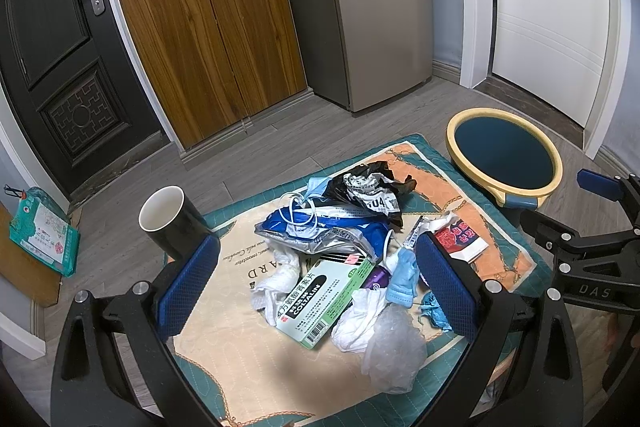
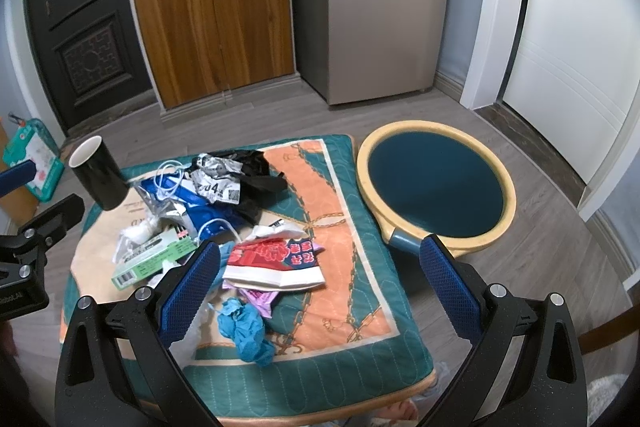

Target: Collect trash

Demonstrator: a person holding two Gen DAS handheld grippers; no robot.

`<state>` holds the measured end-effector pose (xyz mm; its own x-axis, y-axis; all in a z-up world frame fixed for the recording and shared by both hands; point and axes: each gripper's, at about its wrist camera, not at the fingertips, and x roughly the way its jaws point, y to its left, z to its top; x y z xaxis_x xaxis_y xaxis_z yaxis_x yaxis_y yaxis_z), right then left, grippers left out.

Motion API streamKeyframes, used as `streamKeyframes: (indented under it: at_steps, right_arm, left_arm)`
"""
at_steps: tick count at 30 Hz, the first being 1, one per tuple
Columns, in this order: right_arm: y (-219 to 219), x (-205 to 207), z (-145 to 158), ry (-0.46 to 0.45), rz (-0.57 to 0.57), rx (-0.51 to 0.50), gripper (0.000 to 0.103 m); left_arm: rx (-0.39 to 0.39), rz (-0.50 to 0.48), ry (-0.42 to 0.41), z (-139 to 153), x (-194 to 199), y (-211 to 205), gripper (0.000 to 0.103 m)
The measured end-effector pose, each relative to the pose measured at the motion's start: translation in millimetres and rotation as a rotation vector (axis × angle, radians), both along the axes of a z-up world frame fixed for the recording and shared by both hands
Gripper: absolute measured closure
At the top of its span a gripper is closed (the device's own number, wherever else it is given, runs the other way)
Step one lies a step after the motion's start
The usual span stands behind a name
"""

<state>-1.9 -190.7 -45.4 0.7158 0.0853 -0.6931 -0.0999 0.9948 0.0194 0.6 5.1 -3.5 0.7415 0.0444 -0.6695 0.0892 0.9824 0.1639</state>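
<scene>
A heap of trash lies on a patterned cushion (image 1: 224, 359) (image 2: 340, 347). It holds a green-and-white medicine box (image 1: 324, 301) (image 2: 156, 259), white tissues (image 1: 276, 287), a clear plastic wad (image 1: 394, 351), a blue foil bag (image 1: 320, 227) (image 2: 208, 211), a black bag with crumpled paper (image 1: 368, 187) (image 2: 240, 175), a red-and-white packet (image 1: 460, 239) (image 2: 276, 261) and a crumpled blue glove (image 2: 246, 331). My left gripper (image 1: 316, 283) hangs open above the medicine box. My right gripper (image 2: 320, 275) is open over the cushion's right half, beside the red packet. A yellow-rimmed blue bin (image 1: 504, 157) (image 2: 436, 187) stands to the right.
A black mug with a white inside (image 1: 170, 223) (image 2: 98, 173) stands at the cushion's left corner. A wooden cabinet (image 1: 204, 23), a fridge (image 1: 376, 7), a dark door and a white door line the back. A green packet (image 1: 46, 231) leans at the left.
</scene>
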Motion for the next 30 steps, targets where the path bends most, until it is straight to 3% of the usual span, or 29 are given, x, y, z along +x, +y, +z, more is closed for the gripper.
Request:
streamKeyframes:
  at_steps: [20,26,30]
  right_arm:
    - [-10,19,-17,0.096,-0.055,0.003,0.004]
    - [-15,47,-25,0.121,-0.074,0.01,0.004]
    - [-11,60,-36,0.149,-0.041,0.024,0.004]
  left_arm:
    - [-0.025,0.001,-0.012,2,24,3,0.006]
    - [0.084,-0.111,-0.041,-3,52,-10,0.006]
    - [0.044,-0.173,0.002,-16,77,-16,0.006]
